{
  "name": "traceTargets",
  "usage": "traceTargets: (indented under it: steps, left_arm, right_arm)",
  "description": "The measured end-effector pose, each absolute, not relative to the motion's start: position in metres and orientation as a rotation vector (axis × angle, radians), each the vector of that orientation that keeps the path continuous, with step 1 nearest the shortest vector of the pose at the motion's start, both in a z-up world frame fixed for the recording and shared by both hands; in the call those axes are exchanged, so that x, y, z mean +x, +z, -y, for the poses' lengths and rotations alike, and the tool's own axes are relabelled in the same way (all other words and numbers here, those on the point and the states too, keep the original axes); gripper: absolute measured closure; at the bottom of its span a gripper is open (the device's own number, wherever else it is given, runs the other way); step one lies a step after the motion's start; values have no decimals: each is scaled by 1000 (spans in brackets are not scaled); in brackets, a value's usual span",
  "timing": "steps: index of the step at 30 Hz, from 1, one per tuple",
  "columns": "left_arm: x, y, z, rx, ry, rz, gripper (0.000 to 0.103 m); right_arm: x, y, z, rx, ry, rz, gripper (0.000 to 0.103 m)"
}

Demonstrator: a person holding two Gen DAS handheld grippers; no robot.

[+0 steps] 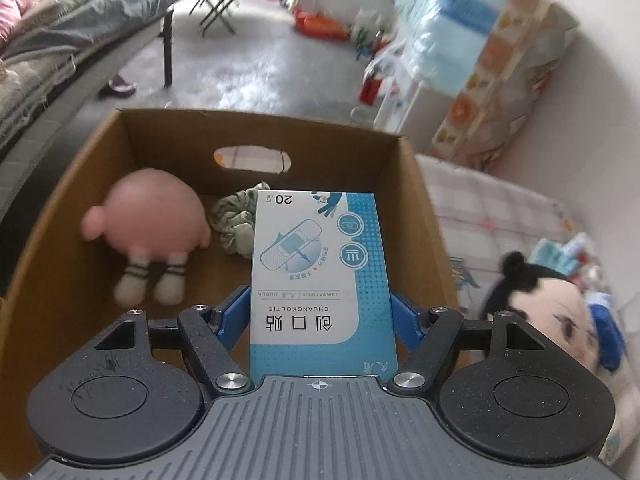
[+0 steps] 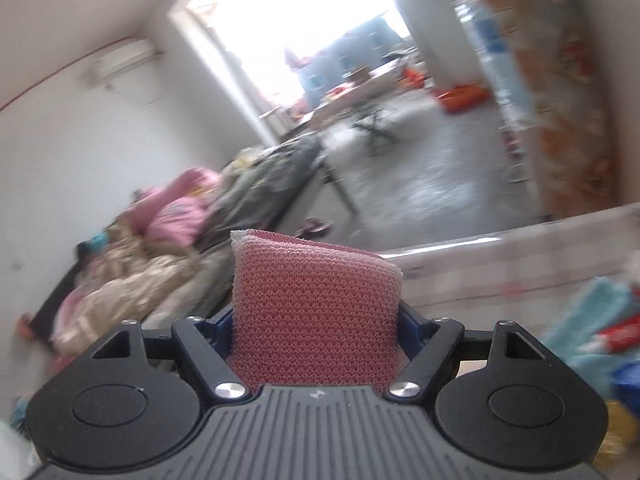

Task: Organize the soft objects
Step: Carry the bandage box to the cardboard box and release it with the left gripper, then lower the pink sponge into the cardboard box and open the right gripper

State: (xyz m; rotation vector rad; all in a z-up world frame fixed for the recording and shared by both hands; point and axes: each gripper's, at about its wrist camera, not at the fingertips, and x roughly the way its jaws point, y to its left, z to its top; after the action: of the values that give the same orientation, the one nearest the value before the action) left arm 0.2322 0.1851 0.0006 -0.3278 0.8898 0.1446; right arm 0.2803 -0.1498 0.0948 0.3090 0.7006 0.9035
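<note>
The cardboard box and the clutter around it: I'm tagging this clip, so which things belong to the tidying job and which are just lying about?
Part of the job:
cardboard box
pink plush and green scrunchie inside it
plaster box in the left gripper
pink mesh sponge in the right gripper
doll beside the box

Lying about:
slipper
folding table

Quilted bed (image 1: 500, 216), cardboard box (image 1: 424, 208), black-haired doll (image 1: 548, 304)
</note>
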Motion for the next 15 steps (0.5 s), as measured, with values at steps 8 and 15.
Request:
traceTargets:
  steps: [8,15]
  left_arm:
    - [302,-40,-182,-295,145,-978,29]
    - [310,-45,-198,-435,168,-968,18]
  right_arm:
    - [301,64,116,315,972,-762,23]
    - [310,46,141,336,930,-765,23]
